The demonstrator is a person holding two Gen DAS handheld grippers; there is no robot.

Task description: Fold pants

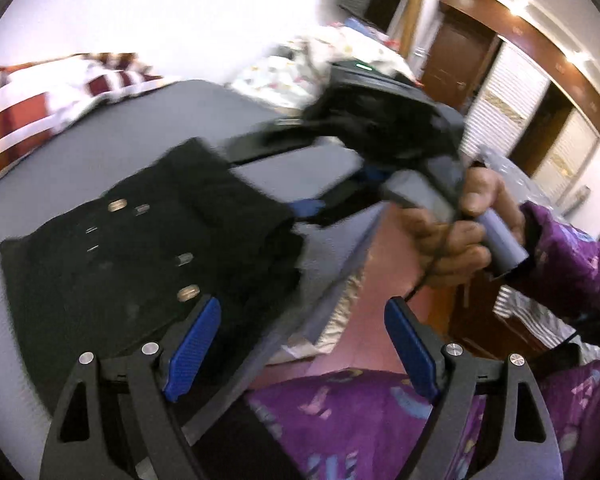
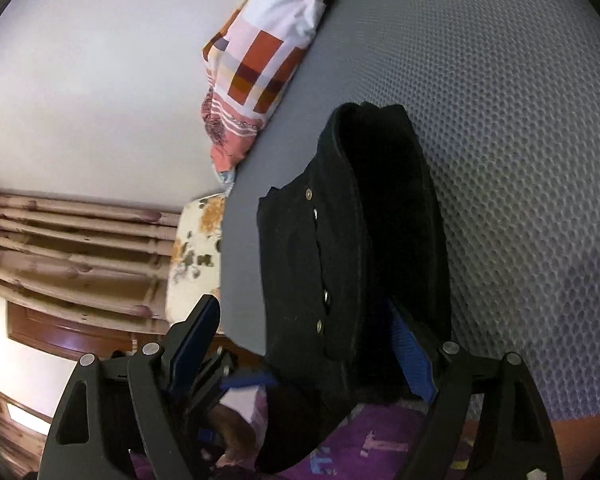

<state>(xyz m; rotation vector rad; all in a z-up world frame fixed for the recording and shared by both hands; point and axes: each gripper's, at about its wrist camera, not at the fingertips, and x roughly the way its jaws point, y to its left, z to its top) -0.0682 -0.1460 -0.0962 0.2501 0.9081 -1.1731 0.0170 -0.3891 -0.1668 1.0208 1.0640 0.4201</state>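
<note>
**Both grippers open beside the folded black pants**

Left gripper stands with its jaws wide apart and nothing between its blue pads. One pad overlaps the near corner of the pants in its own view, while the other hangs past the edge of the gray mat, over the floor and the person's purple clothing. Whether the pad touches the cloth cannot be told.

The pants lie folded into a compact dark bundle on the mat, near its edge, with a row of metal snaps facing up. In the left wrist view they sit ahead and to the left of the left gripper.

The right gripper appears blurred in that same view, held by a hand in a purple sleeve, its fingers reaching toward the far right side of the bundle.

From the right wrist view, the right gripper is also spread open. The pants fill the space between its two fingers: the right pad sits just beside or against the thick folded edge, and the left pad stands clear of the cloth, so nothing is pinched.

A patchwork quilt lies at the far edge of the mat, well apart from the pants.
</note>
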